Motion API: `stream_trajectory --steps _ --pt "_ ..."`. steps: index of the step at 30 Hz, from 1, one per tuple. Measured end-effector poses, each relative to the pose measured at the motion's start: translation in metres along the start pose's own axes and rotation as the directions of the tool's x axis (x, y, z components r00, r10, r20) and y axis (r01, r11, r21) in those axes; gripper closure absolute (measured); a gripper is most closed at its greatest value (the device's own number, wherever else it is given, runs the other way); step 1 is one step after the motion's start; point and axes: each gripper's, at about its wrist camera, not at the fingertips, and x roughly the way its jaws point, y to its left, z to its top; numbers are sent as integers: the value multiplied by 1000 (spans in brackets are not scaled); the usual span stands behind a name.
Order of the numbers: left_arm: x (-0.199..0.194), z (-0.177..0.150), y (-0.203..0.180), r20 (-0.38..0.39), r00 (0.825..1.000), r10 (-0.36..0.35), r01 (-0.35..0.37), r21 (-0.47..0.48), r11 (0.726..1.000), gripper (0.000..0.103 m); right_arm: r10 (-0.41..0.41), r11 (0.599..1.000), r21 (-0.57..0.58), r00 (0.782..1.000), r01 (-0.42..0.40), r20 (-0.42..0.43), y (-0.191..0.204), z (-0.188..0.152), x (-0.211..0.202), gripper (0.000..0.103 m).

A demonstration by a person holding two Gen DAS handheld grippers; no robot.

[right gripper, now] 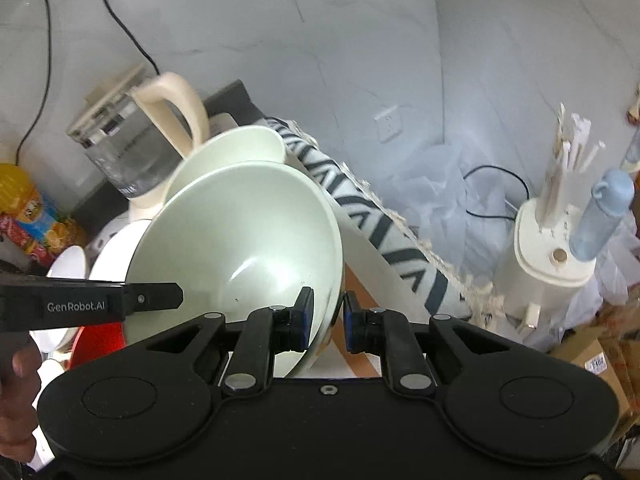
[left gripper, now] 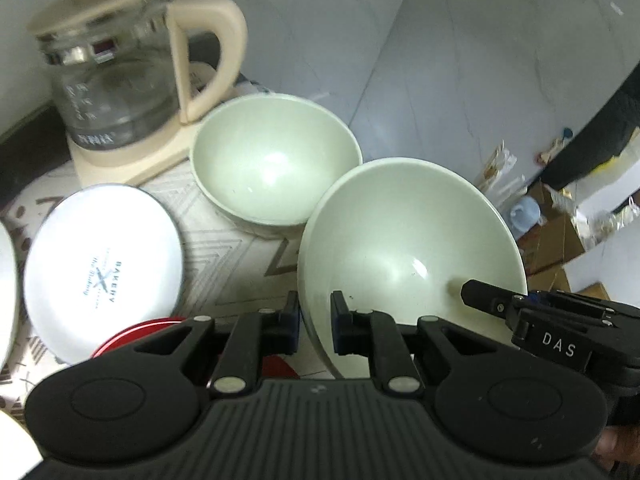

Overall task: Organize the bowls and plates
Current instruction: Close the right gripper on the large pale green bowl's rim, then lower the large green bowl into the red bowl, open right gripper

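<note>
A pale green bowl (left gripper: pixel 408 248) is held tilted above the table by both grippers. My left gripper (left gripper: pixel 315 326) is shut on its near left rim. My right gripper (right gripper: pixel 327 322) is shut on its right rim, and the bowl (right gripper: pixel 244 236) fills that view's middle. The right gripper's finger (left gripper: pixel 486 294) shows inside the bowl in the left view. A second pale green bowl (left gripper: pixel 276 160) stands upright on the table behind it, also in the right view (right gripper: pixel 240 144). A white plate (left gripper: pixel 102 264) printed "BAKERY" lies at the left.
A glass kettle (left gripper: pixel 112 76) with a cream handle stands on its base at the back left. A red lid (left gripper: pixel 136 334) lies by the white plate. Another white dish edge (left gripper: pixel 8 280) is at far left. A patterned cloth (right gripper: pixel 384 232) hangs over the table edge. Boxes and a dispenser (right gripper: pixel 548 260) stand beyond.
</note>
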Motion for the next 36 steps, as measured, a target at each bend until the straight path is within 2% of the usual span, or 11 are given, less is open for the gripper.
stream_trajectory --steps 8,14,25,36 --pt "-28 -3 5 70 997 39 -36 -34 999 89 53 998 -47 998 -51 34 12 8 -9 87" --pt "-42 -9 17 87 994 68 -62 -73 995 89 93 993 -82 995 -89 41 26 10 -12 87" --pt "-60 -27 40 89 990 110 -97 -143 985 89 141 981 -142 989 -134 36 56 10 -12 87" --pt "-72 -52 69 74 987 144 -126 -206 970 89 172 966 -194 985 -171 -8 86 -3 -5 87"
